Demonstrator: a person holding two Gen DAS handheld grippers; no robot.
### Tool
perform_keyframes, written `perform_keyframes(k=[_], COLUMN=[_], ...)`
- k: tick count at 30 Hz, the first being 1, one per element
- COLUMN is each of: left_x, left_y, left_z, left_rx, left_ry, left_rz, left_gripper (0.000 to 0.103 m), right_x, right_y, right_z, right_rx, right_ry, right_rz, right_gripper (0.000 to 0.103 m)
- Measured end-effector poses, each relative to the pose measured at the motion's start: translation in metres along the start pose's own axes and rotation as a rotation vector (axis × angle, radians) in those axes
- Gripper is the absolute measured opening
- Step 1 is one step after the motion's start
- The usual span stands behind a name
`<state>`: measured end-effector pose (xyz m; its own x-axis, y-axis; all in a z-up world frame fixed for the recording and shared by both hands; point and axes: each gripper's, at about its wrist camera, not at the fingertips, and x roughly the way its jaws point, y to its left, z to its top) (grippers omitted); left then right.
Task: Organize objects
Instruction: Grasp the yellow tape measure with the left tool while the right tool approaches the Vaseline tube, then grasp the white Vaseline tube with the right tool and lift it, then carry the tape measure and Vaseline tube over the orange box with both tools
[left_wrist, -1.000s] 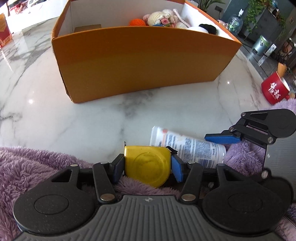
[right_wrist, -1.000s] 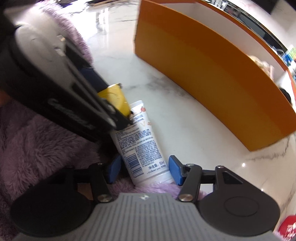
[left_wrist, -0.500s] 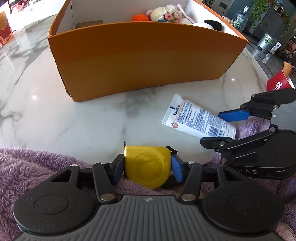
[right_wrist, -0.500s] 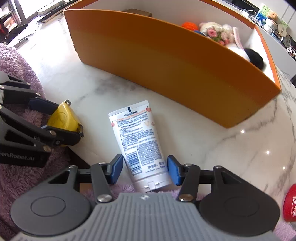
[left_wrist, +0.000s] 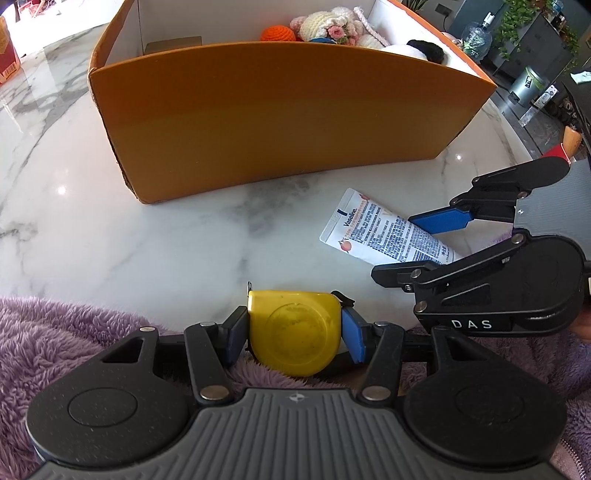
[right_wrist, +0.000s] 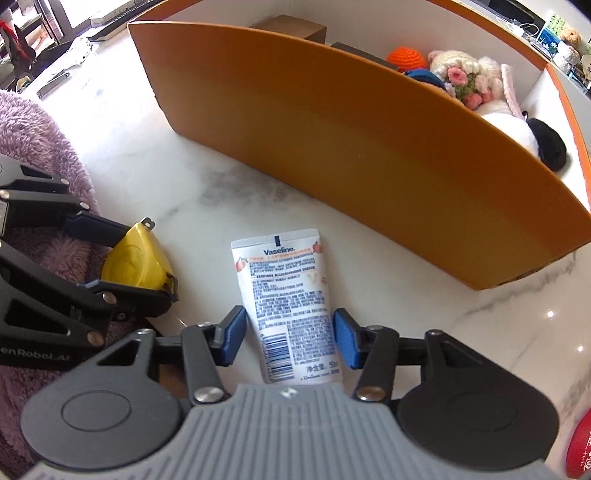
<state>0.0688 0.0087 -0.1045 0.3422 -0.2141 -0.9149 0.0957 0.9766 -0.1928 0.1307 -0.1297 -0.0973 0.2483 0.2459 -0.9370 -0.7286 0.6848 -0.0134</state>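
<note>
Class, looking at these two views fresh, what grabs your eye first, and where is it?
The big orange box fills the far side of the marble table, soft toys inside. Nearer, the left gripper clamps a yellow tape measure; the right gripper's jaws are closing around a white Vaseline tube.

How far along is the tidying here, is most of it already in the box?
Partly. The orange box already holds crocheted toys and an orange ball. The left gripper is clamped on a yellow tape measure, not yet boxed. The right gripper is closing around the Vaseline tube lying on the marble table, with a gap still showing beside the pads. Both must still go in.
</note>
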Motion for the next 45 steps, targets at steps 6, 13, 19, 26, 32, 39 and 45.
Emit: perform_keyframes(k=[6,13,19,26,32,39,45], left_x=[0.003,0.004,0.0,-0.012,-0.038,-0.07,-0.101], left_y=[0.001,0.001,0.001,-0.001,-0.019,-0.037,-0.046], left_z=[0.001,0.002,0.003,0.007,0.015,0.035,0.055], left_rx=[-0.004,-0.008,-0.014,-0.015,0.005,0.043,0.074], left_ry=[0.001,0.002,-0.025,-0.065,-0.105,-0.167,-0.216], left_rz=[-0.004,-0.003,0.001,-0.002,-0.057,-0.076,-0.101], left_gripper=[0.062,0.062,0.062,0.062,0.062,0.062,0.062], right_x=[-0.008,-0.037,-0.059,-0.097,-0.115,-0.132,-0.162], right_y=[0.001,0.003,-0.009,-0.02,-0.028,-0.029,-0.029], right_z=[0.0,-0.009,-0.014,-0.048,-0.065,-0.057,-0.043], right_rx=[0.005,0.039,0.097,0.192,0.273,0.272,0.227], right_ry=[-0.023,-0.101,-0.163,-0.228,-0.274,-0.321,-0.373], right_rz=[-0.011,-0.026,-0.032,-0.048,-0.019,-0.035,-0.032], right_gripper=[0.051,0.05,0.049,0.049,0.049,0.049,0.049])
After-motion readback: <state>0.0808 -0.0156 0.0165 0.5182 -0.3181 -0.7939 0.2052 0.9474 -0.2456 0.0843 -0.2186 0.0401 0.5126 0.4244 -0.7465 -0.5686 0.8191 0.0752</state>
